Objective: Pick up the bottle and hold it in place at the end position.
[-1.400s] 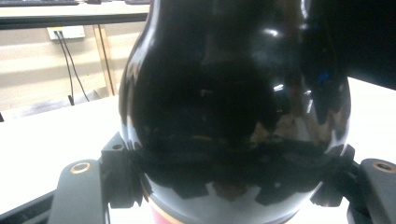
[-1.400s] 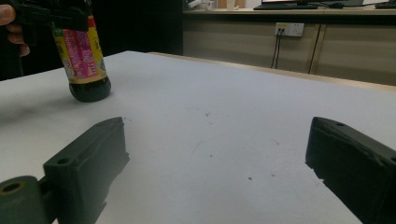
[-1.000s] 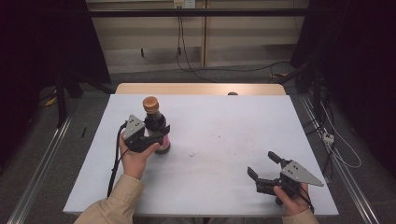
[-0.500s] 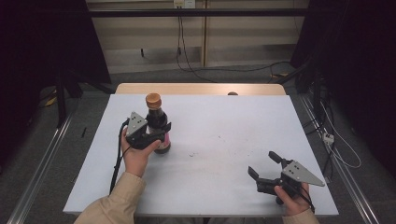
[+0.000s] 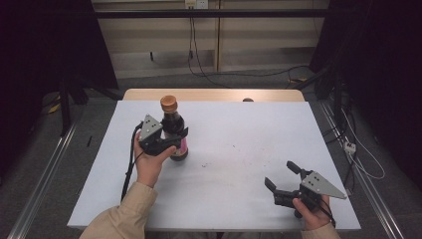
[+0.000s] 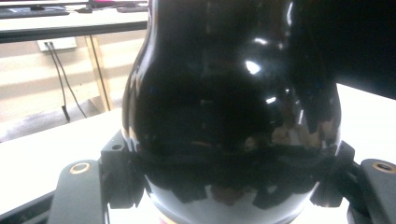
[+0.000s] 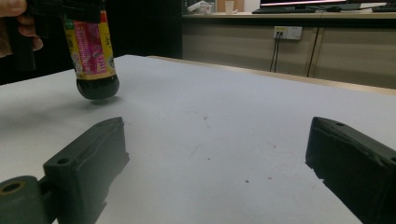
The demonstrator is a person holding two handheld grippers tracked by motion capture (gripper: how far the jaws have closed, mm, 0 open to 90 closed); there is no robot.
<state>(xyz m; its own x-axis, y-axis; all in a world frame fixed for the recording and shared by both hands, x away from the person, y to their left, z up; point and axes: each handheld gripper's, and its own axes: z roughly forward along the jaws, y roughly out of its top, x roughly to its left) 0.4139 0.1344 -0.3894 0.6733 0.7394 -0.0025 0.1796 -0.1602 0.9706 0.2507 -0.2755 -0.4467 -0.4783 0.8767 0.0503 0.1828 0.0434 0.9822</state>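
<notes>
Your left gripper (image 5: pixel 171 139) clamps the soy sauce bottle (image 5: pixel 173 130) just clear of the table (image 5: pixel 239 149); keep it upright, while your right gripper (image 5: pixel 282 179) rests wide open

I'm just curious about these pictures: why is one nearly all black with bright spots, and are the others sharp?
Left gripper view: the dark bottle sits very close to the lens, glossy, with small white glare spots. Right gripper view: soft, the near jaws blurred; the bottle casts a faint shadow on the table. High view: evenly lit table, dark surroundings.
</notes>
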